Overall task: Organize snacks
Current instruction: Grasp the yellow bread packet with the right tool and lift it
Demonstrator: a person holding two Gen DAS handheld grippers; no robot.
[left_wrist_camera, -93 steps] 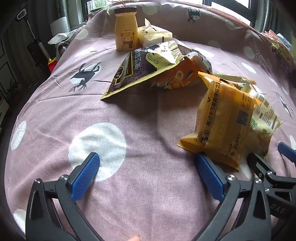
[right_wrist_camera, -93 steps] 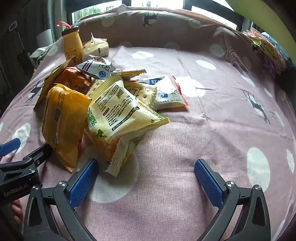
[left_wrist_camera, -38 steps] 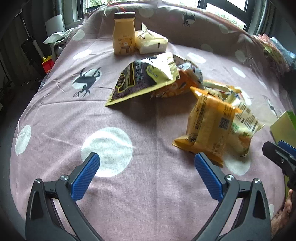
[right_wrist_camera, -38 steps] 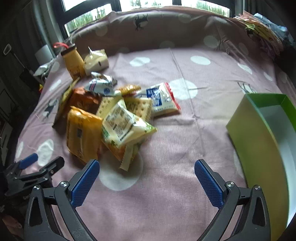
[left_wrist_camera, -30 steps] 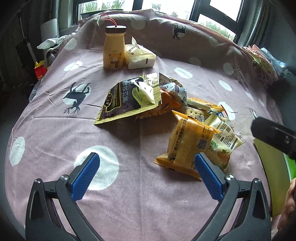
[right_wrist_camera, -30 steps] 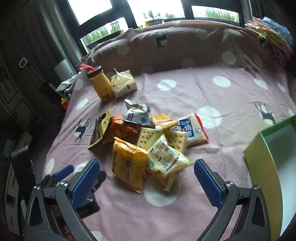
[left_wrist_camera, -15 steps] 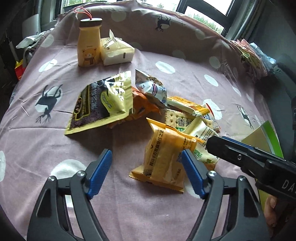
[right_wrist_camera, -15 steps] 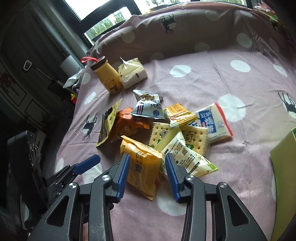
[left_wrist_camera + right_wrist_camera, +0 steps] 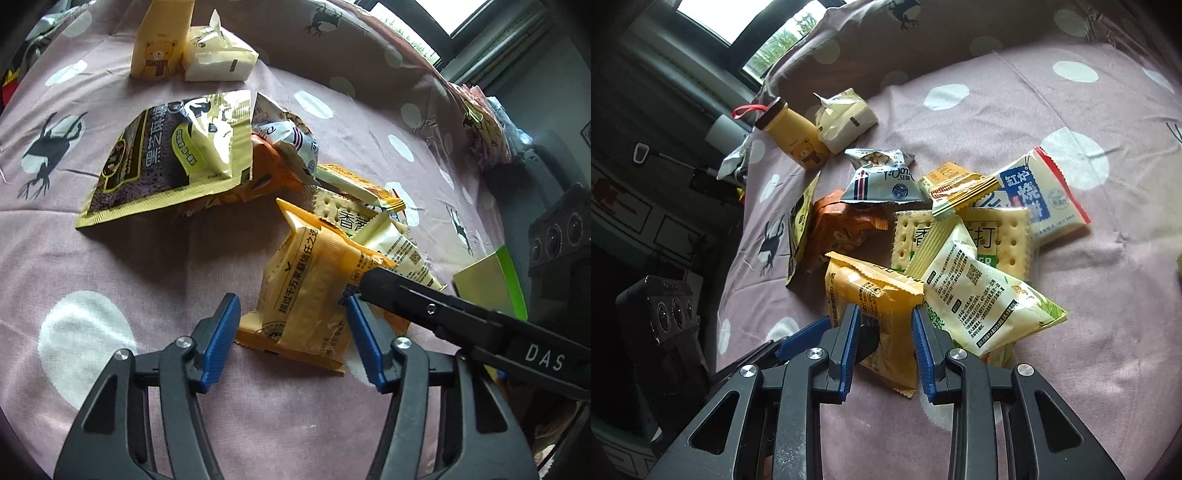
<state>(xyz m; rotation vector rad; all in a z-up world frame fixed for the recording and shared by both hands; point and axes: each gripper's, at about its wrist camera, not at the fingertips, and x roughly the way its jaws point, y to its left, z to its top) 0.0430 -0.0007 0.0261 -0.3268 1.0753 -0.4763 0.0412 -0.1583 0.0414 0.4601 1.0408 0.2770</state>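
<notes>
A pile of snack packets lies on a pink dotted cloth. An orange-yellow packet (image 9: 306, 291) (image 9: 875, 306) lies nearest me. My left gripper (image 9: 291, 339) is half open, its blue pads on either side of this packet's near end, not pressing it. My right gripper (image 9: 884, 345) is narrowed around the same packet's near edge; whether it touches is unclear. Its arm (image 9: 461, 321) crosses the left wrist view from the right. A pale green packet (image 9: 979, 295) leans on a cracker pack (image 9: 1004, 236). A black-gold pouch (image 9: 173, 155) lies left.
A yellow bear bottle (image 9: 159, 51) (image 9: 794, 136) and a white tissue pack (image 9: 218, 55) stand at the far side. A green box (image 9: 491, 284) sits at the right. A blue-white packet (image 9: 1038, 195), a grey packet (image 9: 879, 177) and an orange bag (image 9: 842, 229) are in the pile.
Both grippers rose, then dropped toward the pile and narrowed their jaws. They now flank the orange-yellow packet, with the right arm crossing over the left gripper's view.
</notes>
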